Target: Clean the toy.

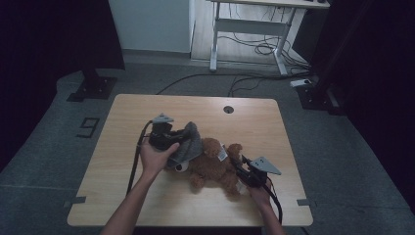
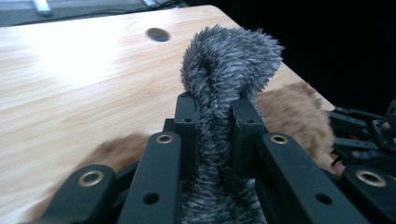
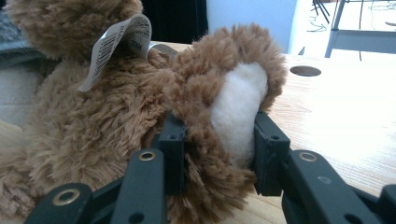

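Brown plush makes up the teddy bear (image 1: 215,166), which lies near the middle of the wooden table (image 1: 122,196), toward your edge, with a white paper tag (image 3: 116,42) sticking up from its back. Your right gripper (image 3: 217,154) has its jaws clamped on one of the bear's feet (image 3: 233,107), the one with the cream sole, and pins it close to the tabletop. Your left gripper (image 2: 215,135) has its jaws pressed narrowly on a fold of the grey fuzzy garment (image 2: 229,60), which stands up out of the jaws at the bear's other end, beside your left hand (image 1: 154,159).

By the look of it you are in the middle of pulling the grey garment off the bear, or possibly onto it; the high view is too dim and small to say which with confidence. Either way, the next move calls for the right gripper to keep the foot anchored while the left draws the grey cloth steadily along the body, without letting the fold slip out of the jaws.

Counted: one bear, one grey garment, one tag, two grippers, one table with one round cable hole (image 1: 228,109). Beyond it stands a second, white-framed desk (image 1: 254,29) with cables on the floor.
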{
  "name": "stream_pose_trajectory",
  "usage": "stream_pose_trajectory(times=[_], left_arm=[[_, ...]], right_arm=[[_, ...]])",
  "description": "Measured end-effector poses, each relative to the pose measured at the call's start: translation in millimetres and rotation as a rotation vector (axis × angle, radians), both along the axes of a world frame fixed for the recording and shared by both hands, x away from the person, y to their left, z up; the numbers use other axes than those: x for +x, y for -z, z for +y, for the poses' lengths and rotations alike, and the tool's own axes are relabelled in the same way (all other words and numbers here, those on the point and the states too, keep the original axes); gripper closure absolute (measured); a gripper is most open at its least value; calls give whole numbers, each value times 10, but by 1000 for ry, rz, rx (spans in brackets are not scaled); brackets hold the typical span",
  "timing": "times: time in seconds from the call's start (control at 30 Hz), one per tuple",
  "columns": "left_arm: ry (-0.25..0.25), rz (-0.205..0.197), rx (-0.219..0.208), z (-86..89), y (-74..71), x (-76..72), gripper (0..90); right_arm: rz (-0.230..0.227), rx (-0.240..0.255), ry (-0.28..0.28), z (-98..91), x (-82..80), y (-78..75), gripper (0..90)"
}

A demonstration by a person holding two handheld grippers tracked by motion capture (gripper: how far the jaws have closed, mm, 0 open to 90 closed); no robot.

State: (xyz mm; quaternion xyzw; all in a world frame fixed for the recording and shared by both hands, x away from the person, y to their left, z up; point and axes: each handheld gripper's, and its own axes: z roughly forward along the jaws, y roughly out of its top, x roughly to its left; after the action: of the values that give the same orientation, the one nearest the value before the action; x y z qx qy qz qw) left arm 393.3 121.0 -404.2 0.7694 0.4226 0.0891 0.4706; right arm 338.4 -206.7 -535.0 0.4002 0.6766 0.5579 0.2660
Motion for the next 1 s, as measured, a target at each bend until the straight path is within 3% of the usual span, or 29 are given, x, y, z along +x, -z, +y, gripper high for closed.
stream_pose_trajectory(times=[0.03, 0.07, 0.1, 0.13, 0.23, 0.27, 0.3, 0.47, 0.5, 0.67, 0.83, 1.0], left_arm=[[11, -5, 21, -126, 21, 20, 752], [11, -5, 21, -126, 21, 20, 752], [13, -3, 75, -241, 102, 59, 753], [13, -3, 75, -241, 102, 59, 754], [-2, 36, 105, -233, 291, 121, 759], [-6, 43, 101, -203, 330, 130, 760], [-11, 62, 64, -92, 393, 141, 761], [-12, 50, 87, -6, 355, 111, 761], [-25, 40, 106, 50, 315, 96, 760], [-67, 38, 104, 257, 292, 79, 759], [-134, 48, 118, 599, 410, 15, 759], [-159, 74, 97, 763, 507, -25, 758]], right_arm=[[0, -1, 1, -1, 0, 0, 630], [0, -1, 1, -1, 0, 0, 630], [1, -3, 2, -3, -2, 0, 630], [1, -3, 2, -5, -4, 0, 630], [-2, -4, -1, -4, -5, -2, 630], [-1, -1, -3, -2, -7, -3, 629], [-5, -2, -6, 6, -9, -4, 629], [-6, -3, -9, 13, -11, -5, 629], [-6, -6, -8, 11, -14, -8, 629], [-5, -4, -7, 9, -14, -4, 629], [-6, -5, -4, 12, -10, -2, 629], [-3, -5, 0, 14, -8, 1, 629]])
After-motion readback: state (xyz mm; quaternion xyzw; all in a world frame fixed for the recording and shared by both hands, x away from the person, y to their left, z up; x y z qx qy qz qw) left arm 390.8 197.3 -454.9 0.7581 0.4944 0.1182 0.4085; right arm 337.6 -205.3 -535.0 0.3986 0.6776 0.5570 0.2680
